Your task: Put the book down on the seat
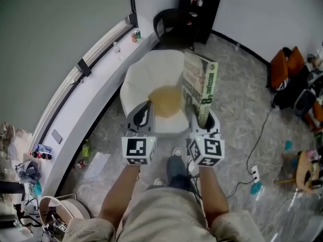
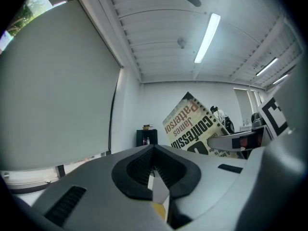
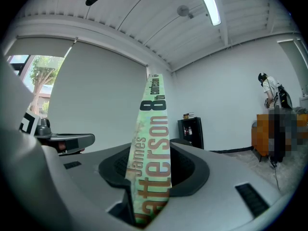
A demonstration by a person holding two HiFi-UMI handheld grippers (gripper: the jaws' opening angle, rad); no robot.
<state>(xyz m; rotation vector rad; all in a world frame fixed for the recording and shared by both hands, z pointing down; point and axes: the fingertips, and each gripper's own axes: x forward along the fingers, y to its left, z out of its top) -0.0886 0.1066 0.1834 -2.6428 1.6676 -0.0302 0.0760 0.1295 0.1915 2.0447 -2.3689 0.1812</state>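
A thick paperback book [image 1: 199, 88] with a pale green spine stands upright in my right gripper [image 1: 204, 121], which is shut on its lower end. In the right gripper view the spine [image 3: 151, 143] rises between the jaws of that gripper [image 3: 150, 186]. The book hangs over the right side of a white armchair [image 1: 139, 79] with a tan seat cushion [image 1: 165, 101]. My left gripper [image 1: 142, 117] is level with the right one, over the seat's front left, with its jaws together and nothing in them [image 2: 156, 179]. The left gripper view also shows the book's cover [image 2: 192, 129] off to the right.
A black chair [image 1: 174, 23] and a dark cabinet [image 1: 201, 5] stand behind the armchair. A long window ledge [image 1: 101, 77] runs along the left. A cable and power strip [image 1: 254, 174] lie on the floor at right, near bags [image 1: 283, 64]. A person [image 3: 272, 96] stands far off.
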